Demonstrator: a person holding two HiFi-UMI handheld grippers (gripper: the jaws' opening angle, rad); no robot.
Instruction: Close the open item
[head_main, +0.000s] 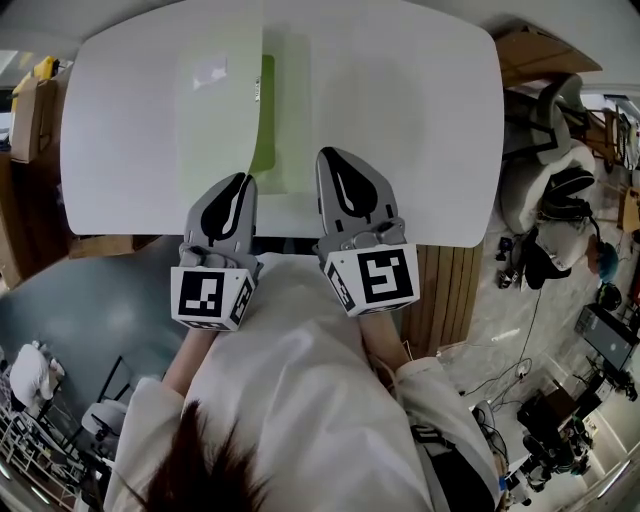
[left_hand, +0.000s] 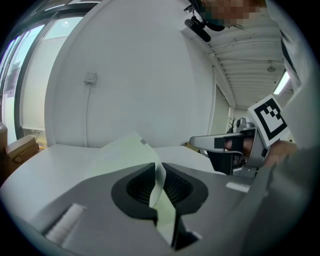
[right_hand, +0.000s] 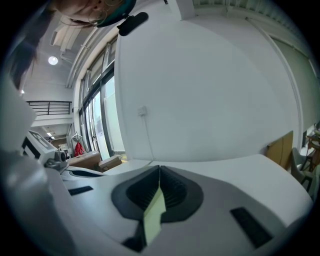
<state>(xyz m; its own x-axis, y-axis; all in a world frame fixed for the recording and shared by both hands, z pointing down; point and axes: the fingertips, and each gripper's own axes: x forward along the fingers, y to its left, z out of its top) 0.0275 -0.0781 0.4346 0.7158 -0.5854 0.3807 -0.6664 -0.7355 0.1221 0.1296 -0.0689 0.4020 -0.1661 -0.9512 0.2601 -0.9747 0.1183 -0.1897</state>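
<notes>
Head view shows a pale green folder (head_main: 290, 110) lying open on the white bench (head_main: 420, 120), close to the front edge. The left tool (head_main: 238, 182) sits at the near edge of the folder's left flap, and the right tool (head_main: 337, 158) at the near edge of its right half. Left gripper view shows the jaws pinched narrow on the thin flap, which curls upward beyond them. Right gripper view shows its jaws likewise clamped on a thin pale green edge.
</notes>
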